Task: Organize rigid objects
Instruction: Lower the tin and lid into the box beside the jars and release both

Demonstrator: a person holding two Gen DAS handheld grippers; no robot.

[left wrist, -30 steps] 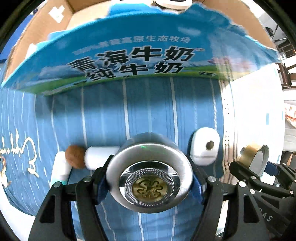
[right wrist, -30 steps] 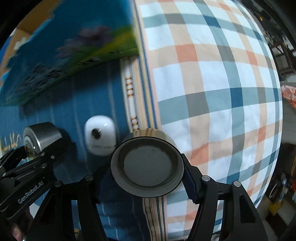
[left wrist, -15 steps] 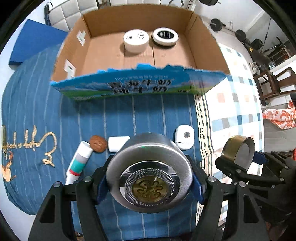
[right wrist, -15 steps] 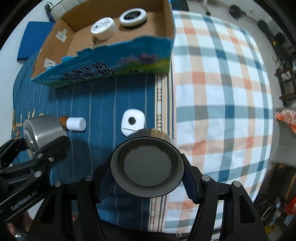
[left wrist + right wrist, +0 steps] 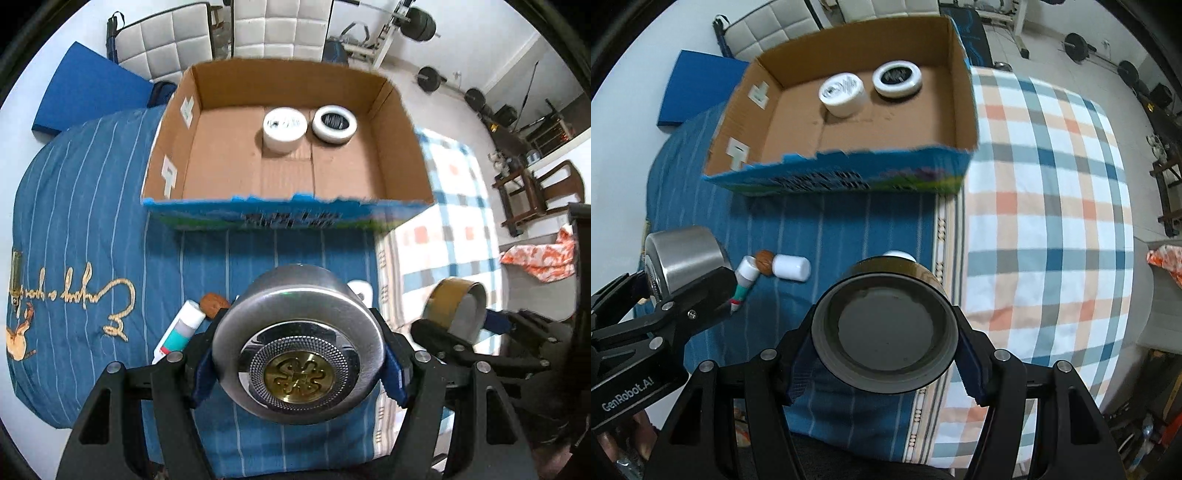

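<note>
My left gripper (image 5: 297, 363) is shut on a silver round tin (image 5: 299, 343) with a gold emblem, held high above the bed; it also shows in the right wrist view (image 5: 683, 254). My right gripper (image 5: 886, 341) is shut on a gold-sided round tin (image 5: 886, 325) with a dark base, seen at the right of the left wrist view (image 5: 458, 310). An open cardboard box (image 5: 284, 201) lies ahead and holds a white jar (image 5: 284, 129) and a white-rimmed black tin (image 5: 334, 123). A walnut (image 5: 764, 261), a white bottle (image 5: 790, 268) and a tube (image 5: 744, 284) lie on the blue cover.
The bed has a blue striped cover (image 5: 74, 221) on the left and a checked sheet (image 5: 1052, 184) on the right. A small white device (image 5: 360, 291) lies partly hidden behind the silver tin. Chairs (image 5: 535, 195) and weights (image 5: 428, 79) stand on the floor beyond.
Both grippers have risen and pulled back from the bed with their tins. The box, first close and filling the view, now lies below and ahead with its inside showing.
</note>
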